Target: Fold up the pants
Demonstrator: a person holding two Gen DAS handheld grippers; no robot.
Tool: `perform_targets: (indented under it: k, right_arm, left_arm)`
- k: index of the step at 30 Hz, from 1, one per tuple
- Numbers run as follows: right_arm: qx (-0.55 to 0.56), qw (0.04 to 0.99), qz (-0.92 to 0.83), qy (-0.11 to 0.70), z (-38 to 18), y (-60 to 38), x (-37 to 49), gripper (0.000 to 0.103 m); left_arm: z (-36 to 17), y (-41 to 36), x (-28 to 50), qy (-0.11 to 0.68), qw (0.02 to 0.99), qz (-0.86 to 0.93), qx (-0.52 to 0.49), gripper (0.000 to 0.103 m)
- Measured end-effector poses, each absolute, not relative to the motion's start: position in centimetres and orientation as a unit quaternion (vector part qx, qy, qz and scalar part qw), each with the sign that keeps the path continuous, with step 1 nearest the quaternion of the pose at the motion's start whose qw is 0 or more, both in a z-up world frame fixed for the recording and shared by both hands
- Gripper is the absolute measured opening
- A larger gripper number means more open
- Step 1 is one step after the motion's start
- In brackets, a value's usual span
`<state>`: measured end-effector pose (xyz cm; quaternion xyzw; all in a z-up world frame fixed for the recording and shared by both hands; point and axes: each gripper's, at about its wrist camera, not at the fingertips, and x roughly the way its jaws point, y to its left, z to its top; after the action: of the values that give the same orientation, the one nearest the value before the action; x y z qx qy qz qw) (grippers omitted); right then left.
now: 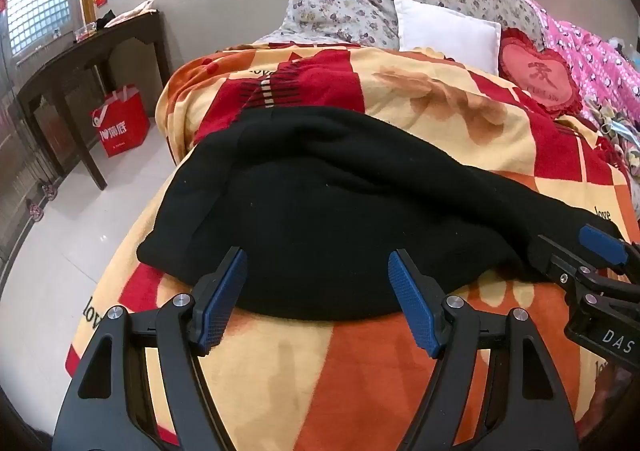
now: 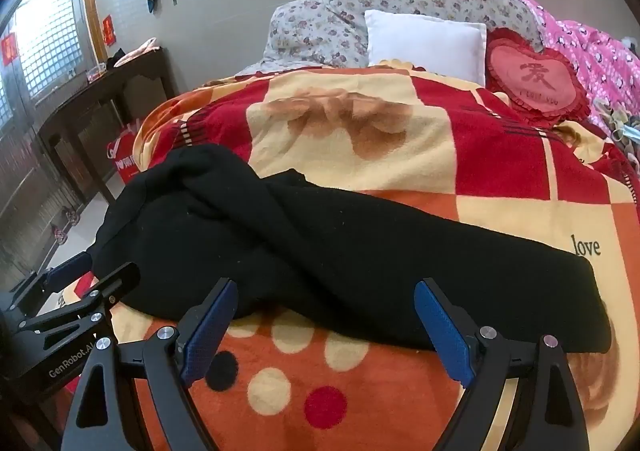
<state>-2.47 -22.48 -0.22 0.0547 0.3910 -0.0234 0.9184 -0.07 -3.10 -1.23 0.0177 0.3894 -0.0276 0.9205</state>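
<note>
Tools (image 1: 316, 263) gape before pants (image 1: 320, 211); pillows (image 1: 448, 31) beyond.

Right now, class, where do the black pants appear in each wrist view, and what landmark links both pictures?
Left wrist view: black pants fill the centre, beyond the open left gripper.
Right wrist view: black pants stretch from left to lower right, beyond the open right gripper.
Shared landmark: red heart cushion, upper right.

Both wrist views look down, close, sharing the pants (image 1: 320, 211).
</note>
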Motion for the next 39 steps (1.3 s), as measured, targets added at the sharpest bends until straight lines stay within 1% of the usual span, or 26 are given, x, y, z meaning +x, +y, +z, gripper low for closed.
perform_targets:
  k: [15,33,39]
  right_arm:
    - [0.06,0.921,-0.023,0.384,-0.1,-22.4,-2.7,0.089]
    - [0.056,0.911,-0.037,0.408,-1.2,-22.3,-2.3,0.089]
    - [0.059,0.912,-0.037,0.404,-1.3,-22.2,-2.2,0.089]
  left_arm:
    - [-1.5,-3.5,-0.3,0.392,0.919,-0.029,0.018,0.074]
    - [-1.9,-3.8,0.0,0.399,0.916,-0.033,0.019,0.074]
    - [-1.8,-4.0,0.2,0.397,0.917,-0.031,0.024,0.074]
